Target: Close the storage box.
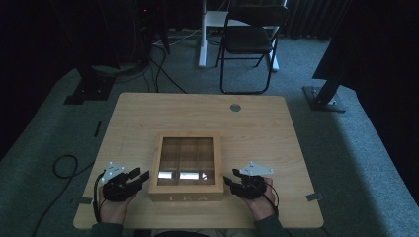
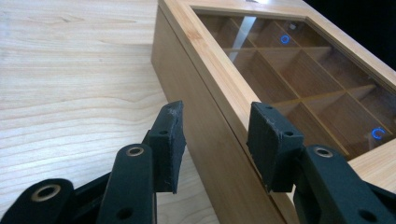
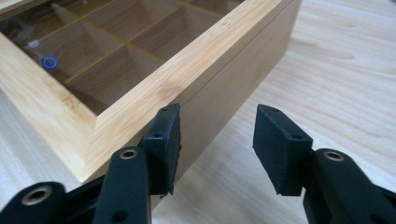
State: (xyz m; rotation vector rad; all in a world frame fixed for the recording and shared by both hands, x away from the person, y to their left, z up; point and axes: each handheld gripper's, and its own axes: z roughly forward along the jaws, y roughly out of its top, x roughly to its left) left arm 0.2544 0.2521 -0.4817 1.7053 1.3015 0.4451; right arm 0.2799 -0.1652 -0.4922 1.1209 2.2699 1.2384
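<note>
Count: 1 tea box on 1 bench, lid shut, 6 compartments visible. 2 grippers: left, right. 1 folding chair at 12 o'clock.

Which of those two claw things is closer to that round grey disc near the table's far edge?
The right. The right gripper sits by the tea box's right side, the left gripper by its left side; the grey disc lies beyond the box, toward the right.
</note>
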